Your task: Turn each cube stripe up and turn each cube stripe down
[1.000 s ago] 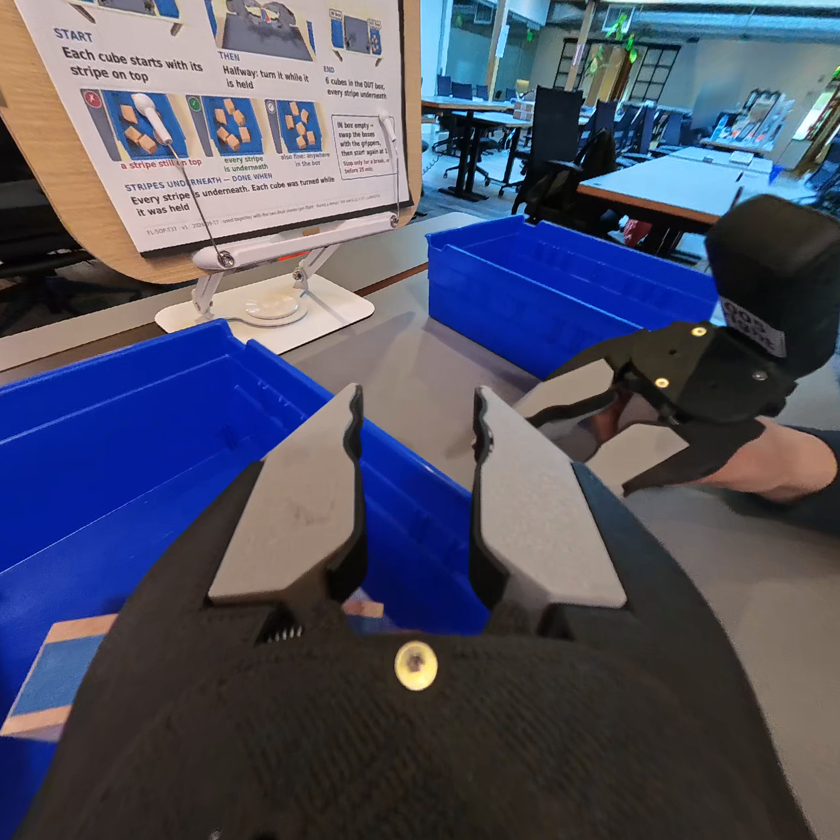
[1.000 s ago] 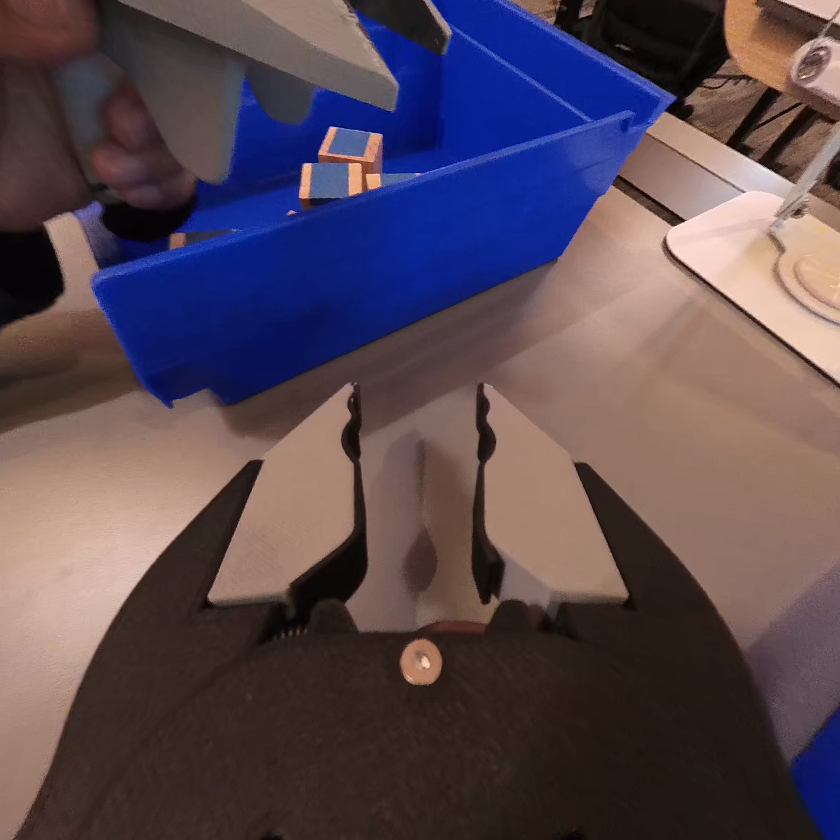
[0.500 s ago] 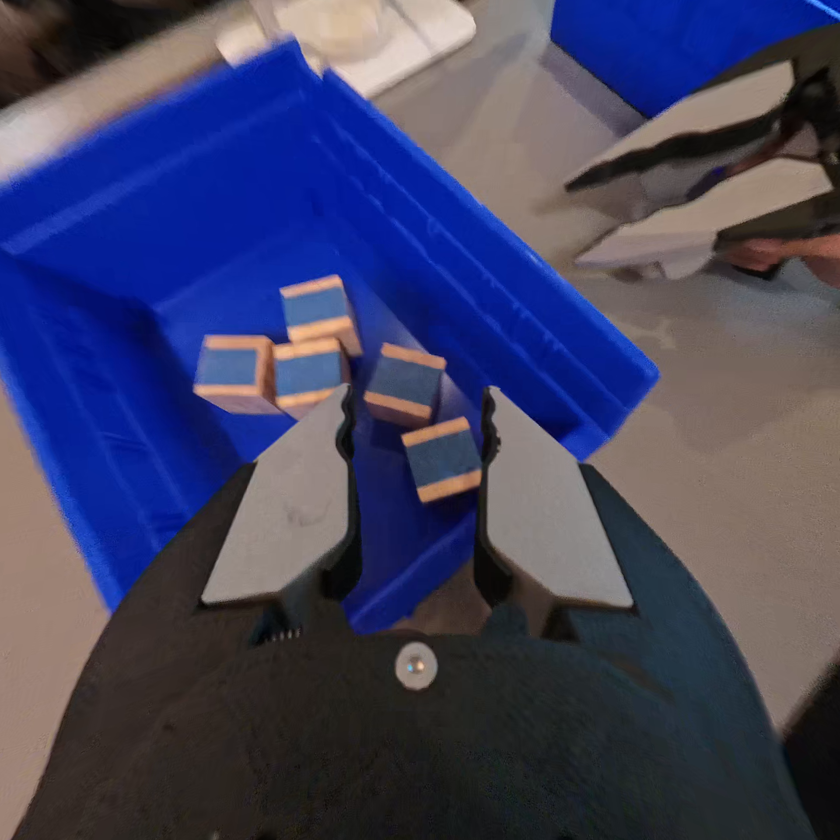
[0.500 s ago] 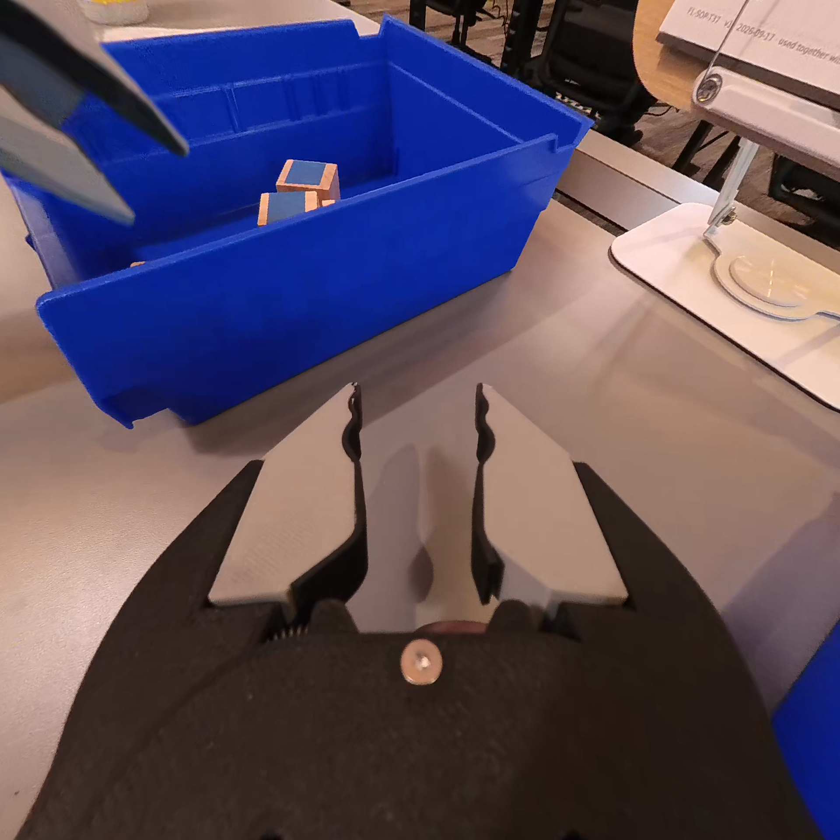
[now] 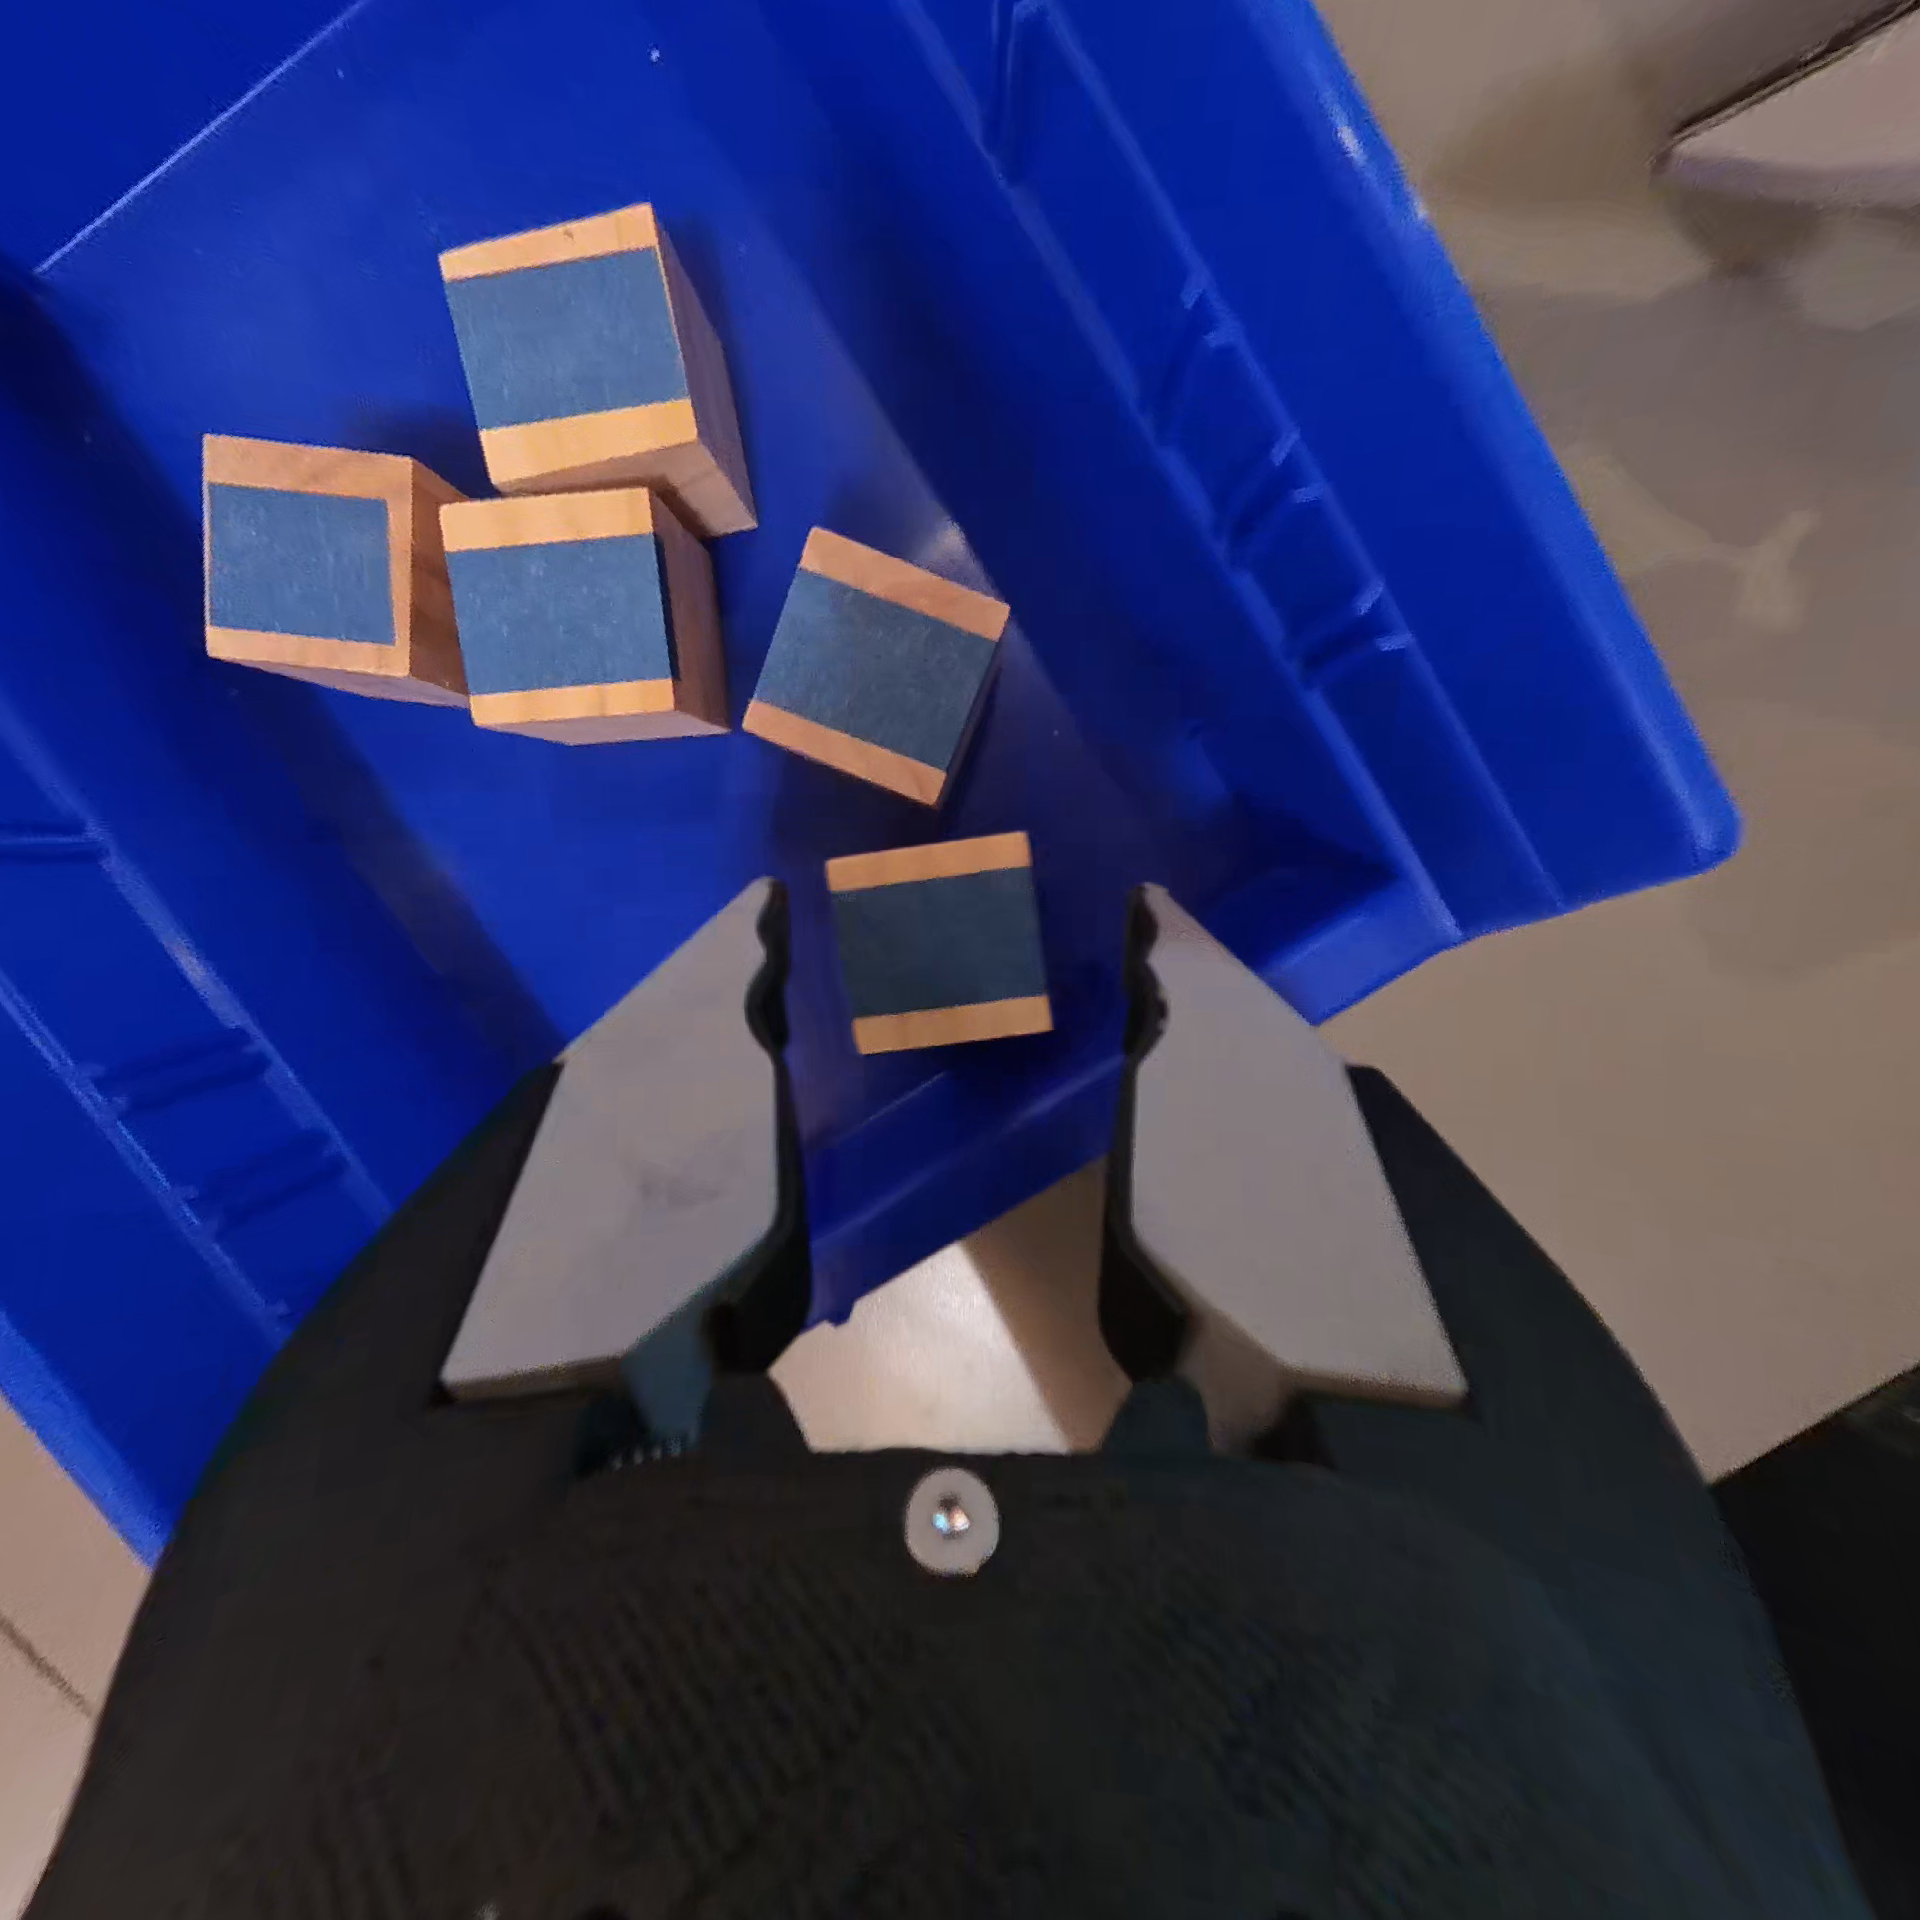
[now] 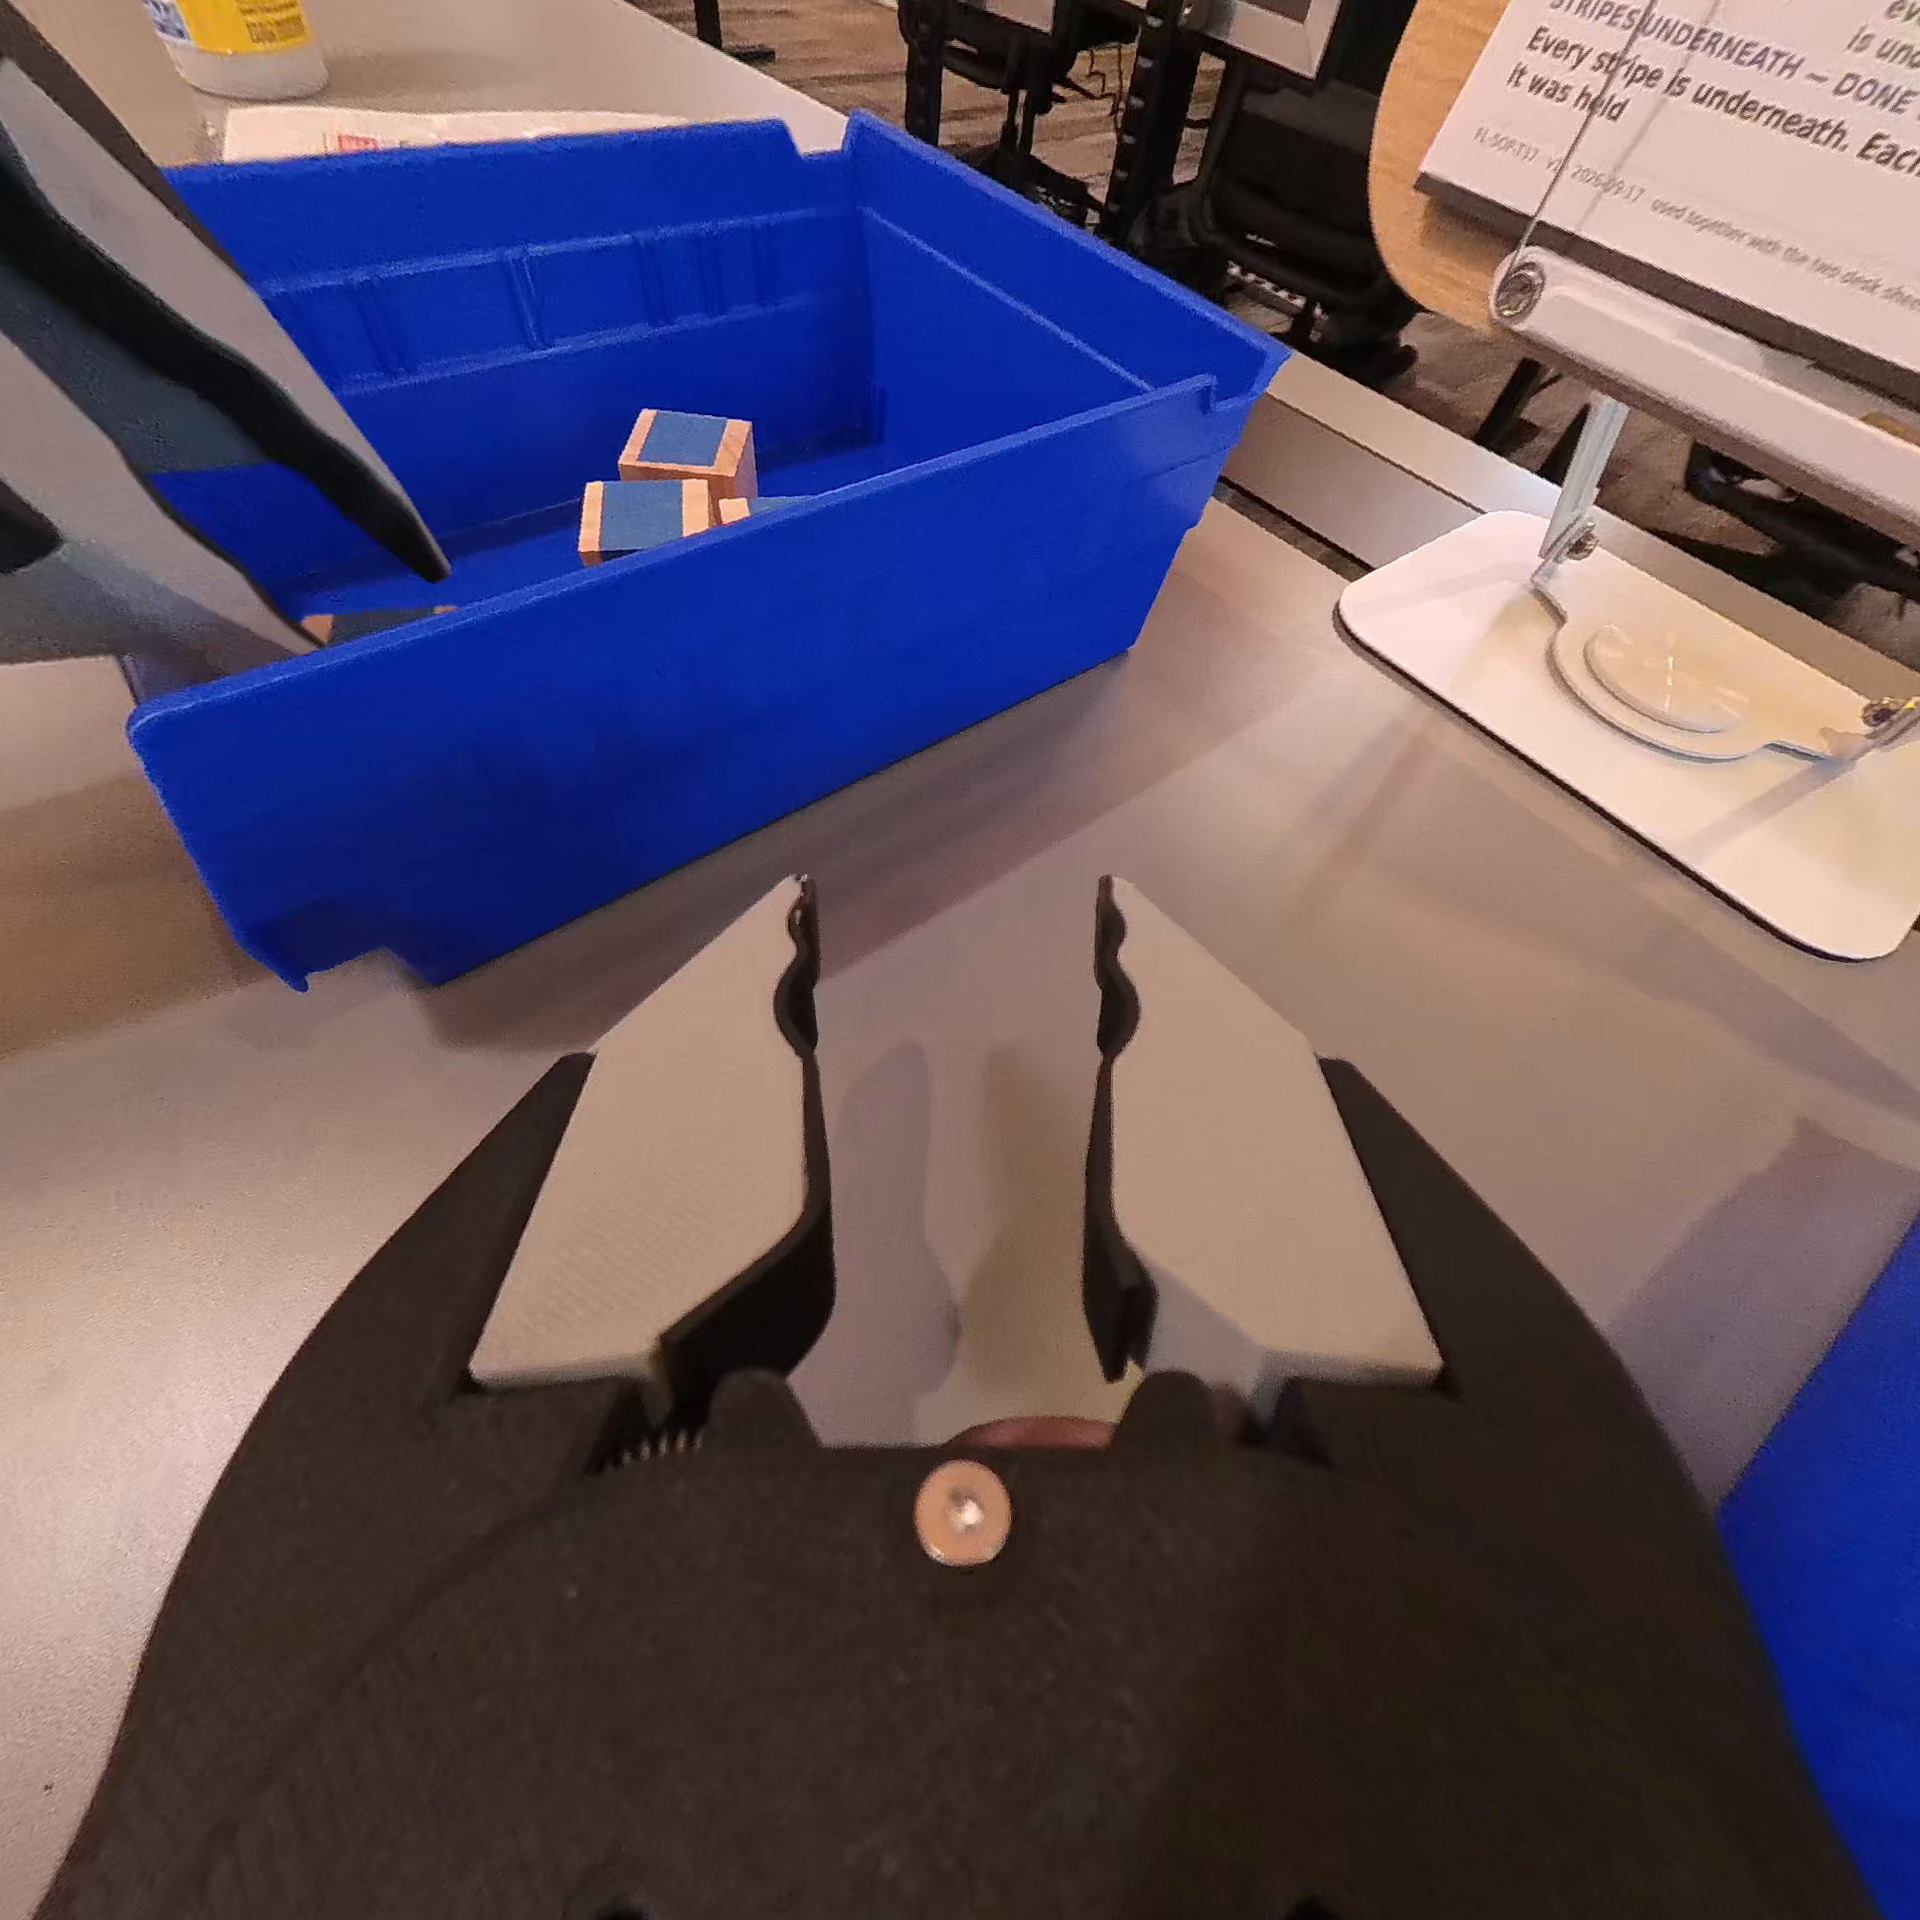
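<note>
Several wooden cubes with a blue stripe facing up lie in a blue bin [image 5: 1299, 436]. My left gripper [image 5: 954, 914] is open and points down into the bin. The nearest cube [image 5: 938, 943] lies between its fingertips, with a gap on each side, so it is not held. Other cubes [image 5: 566, 613] lie farther in. My right gripper [image 6: 954, 904] is open and empty over the grey table, to the right of the bin [image 6: 665, 727]. The left gripper's fingers [image 6: 156, 499] show at the left of the right wrist view, above the bin, where two cubes [image 6: 686, 457] also show.
A white stand base [image 6: 1662, 707] with a printed instruction board [image 6: 1714, 135] is at the right of the bin. The edge of a second blue bin [image 6: 1860, 1507] is at the right. A bottle [image 6: 239, 42] stands behind the bin.
My left gripper has tilted down from the room view into the bin, come closer to the cubes and opened wider around the nearest one. My right gripper has pulled back a little from the bin.
</note>
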`<act>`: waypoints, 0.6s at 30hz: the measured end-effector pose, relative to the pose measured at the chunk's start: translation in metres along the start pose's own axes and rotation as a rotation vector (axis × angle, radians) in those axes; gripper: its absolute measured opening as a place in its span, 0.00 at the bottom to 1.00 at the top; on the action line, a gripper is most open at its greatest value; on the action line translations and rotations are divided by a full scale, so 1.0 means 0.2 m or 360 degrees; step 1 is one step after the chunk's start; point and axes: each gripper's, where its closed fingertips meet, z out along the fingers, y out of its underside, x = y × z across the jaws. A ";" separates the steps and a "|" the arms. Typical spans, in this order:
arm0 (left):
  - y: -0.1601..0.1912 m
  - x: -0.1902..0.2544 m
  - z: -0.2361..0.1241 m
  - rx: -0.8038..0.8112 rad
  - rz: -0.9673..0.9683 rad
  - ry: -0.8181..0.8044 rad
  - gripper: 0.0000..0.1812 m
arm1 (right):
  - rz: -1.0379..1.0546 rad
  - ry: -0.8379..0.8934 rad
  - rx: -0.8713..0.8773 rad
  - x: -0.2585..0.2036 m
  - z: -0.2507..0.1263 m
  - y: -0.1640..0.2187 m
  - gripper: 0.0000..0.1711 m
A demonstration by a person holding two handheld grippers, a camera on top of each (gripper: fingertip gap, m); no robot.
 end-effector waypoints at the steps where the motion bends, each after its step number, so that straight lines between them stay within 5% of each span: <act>1: 0.01 0.00 0.00 -0.0017 0.0009 -0.0017 0.36 | 0.0006 0.0001 0.0008 0.00 0.00 -0.01 0.29; 5: 0.06 -0.03 0.04 -0.0108 -0.0037 -0.0050 0.41 | 0.0035 -0.0023 0.0023 0.00 -0.01 -0.02 0.29; 9: 0.07 -0.02 0.09 -0.0127 -0.0124 0.0088 0.25 | 0.0030 -0.0027 0.0035 0.00 -0.02 -0.03 0.29; 12: 0.06 -0.04 0.07 -0.0076 -0.0094 0.0082 0.24 | 0.0018 -0.0116 0.0049 -0.04 -0.03 -0.04 0.29; 18: -0.19 0.05 -0.24 0.0589 -0.0368 0.0560 0.24 | -0.0062 -0.0611 0.0249 -0.35 -0.12 -0.16 0.39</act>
